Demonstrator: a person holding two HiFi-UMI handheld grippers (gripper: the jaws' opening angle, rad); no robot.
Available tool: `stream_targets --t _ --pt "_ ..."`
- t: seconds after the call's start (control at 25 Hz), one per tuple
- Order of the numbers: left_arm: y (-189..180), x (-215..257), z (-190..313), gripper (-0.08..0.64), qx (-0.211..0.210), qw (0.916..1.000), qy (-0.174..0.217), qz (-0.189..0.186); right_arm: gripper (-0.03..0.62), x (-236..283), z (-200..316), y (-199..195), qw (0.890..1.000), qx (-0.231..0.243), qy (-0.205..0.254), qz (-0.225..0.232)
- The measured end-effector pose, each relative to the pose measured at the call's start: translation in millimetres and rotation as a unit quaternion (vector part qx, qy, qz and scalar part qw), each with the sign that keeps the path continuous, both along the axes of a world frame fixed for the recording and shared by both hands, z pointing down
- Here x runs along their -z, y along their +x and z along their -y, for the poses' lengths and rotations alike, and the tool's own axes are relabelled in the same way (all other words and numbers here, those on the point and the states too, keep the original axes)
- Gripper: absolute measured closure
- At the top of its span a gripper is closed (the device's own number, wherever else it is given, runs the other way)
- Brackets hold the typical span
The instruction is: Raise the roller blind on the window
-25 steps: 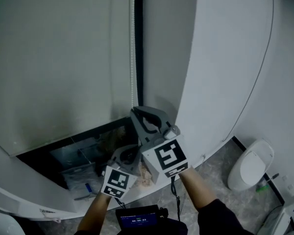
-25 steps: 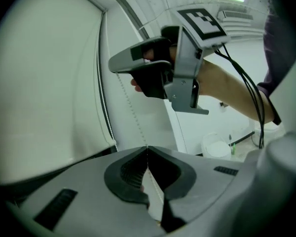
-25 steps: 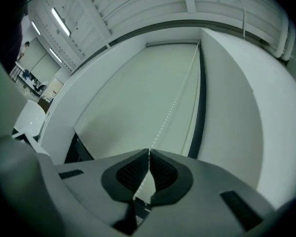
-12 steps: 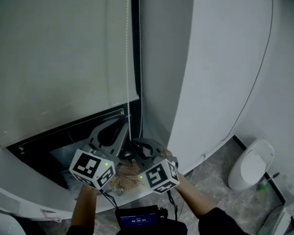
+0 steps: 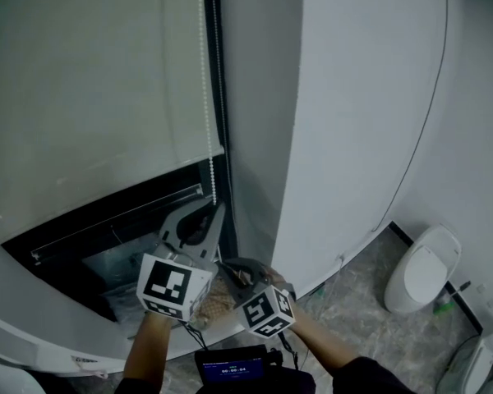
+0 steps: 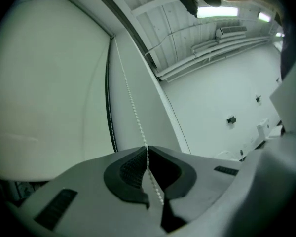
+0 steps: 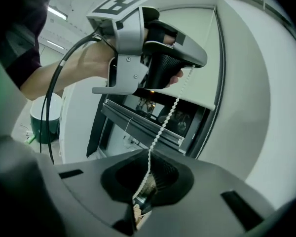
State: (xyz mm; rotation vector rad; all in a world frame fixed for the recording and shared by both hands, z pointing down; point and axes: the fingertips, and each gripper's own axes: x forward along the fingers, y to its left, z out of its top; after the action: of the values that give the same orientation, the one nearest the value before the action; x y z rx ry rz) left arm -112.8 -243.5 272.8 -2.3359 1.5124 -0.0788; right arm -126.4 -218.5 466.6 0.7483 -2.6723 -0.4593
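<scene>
Left tongs: jaws together, pinched on the bead chain. The chain enters at the tips and trails down through the hollow behind them.

Right tongs: jaws together, clamped on the same chain lower down. They sit below the left tongs and slightly to their right, close by but not touching. A short run of beads crosses from one pair to the other.

Small screen device: nearest my body, below both marker cubes.

Bead chain, upper run: rises from the left tongs straight up along the right edge of the blind, out of the top of the head view.

Roller blind: pale fabric covering most of the window. Its lower edge stands just above the left tongs' tips.

Window opening: dark strip showing under the blind's lower edge. A light horizontal bar crosses it, and I cannot make out the items behind the glass.

Wall: white, directly right of the chain.

Floor: grey, mottled.

Toilet: white, on the floor at far right, well apart from both tongs.
</scene>
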Motion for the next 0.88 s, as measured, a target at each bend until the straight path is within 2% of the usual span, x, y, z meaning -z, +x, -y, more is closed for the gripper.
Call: stream_targets --t 0.08,0.16,0.28,0.4,0.48,0.64,0.76,0.88 --pt "8 -10 -2 0.546 0.016 0.9994 0.012 0.03 0.575 -9 5 11 1.0 -0.012 -0.022 -0.001" --pt "12 -22 -3 0.548 0.021 0.9989 0.009 0.041 0.574 -6 7 22 0.998 -0.011 -0.053 0.021" --pt "13 -41 -2 0.548 0.016 0.999 -0.007 0.04 0.574 26 11 38 0.992 0.004 -0.085 0.096" --pt "14 -48 1 0.548 0.01 0.9987 -0.023 0.044 0.546 87 19 51 0.979 0.027 -0.103 0.173" --pt "15 -49 2 0.548 0.006 0.9984 -0.032 0.046 0.531 132 23 51 0.975 0.041 -0.089 0.2" --pt "21 -58 0 0.548 -0.001 0.9977 -0.042 0.053 0.531 203 24 45 0.972 0.059 -0.04 0.226" --pt "27 -70 -2 0.548 -0.003 0.9964 -0.053 0.066 0.529 236 21 39 0.974 0.062 0.004 0.219" --pt "28 -96 -1 0.548 -0.011 0.9939 -0.083 0.071 0.525 257 17 32 0.975 0.062 0.034 0.212"
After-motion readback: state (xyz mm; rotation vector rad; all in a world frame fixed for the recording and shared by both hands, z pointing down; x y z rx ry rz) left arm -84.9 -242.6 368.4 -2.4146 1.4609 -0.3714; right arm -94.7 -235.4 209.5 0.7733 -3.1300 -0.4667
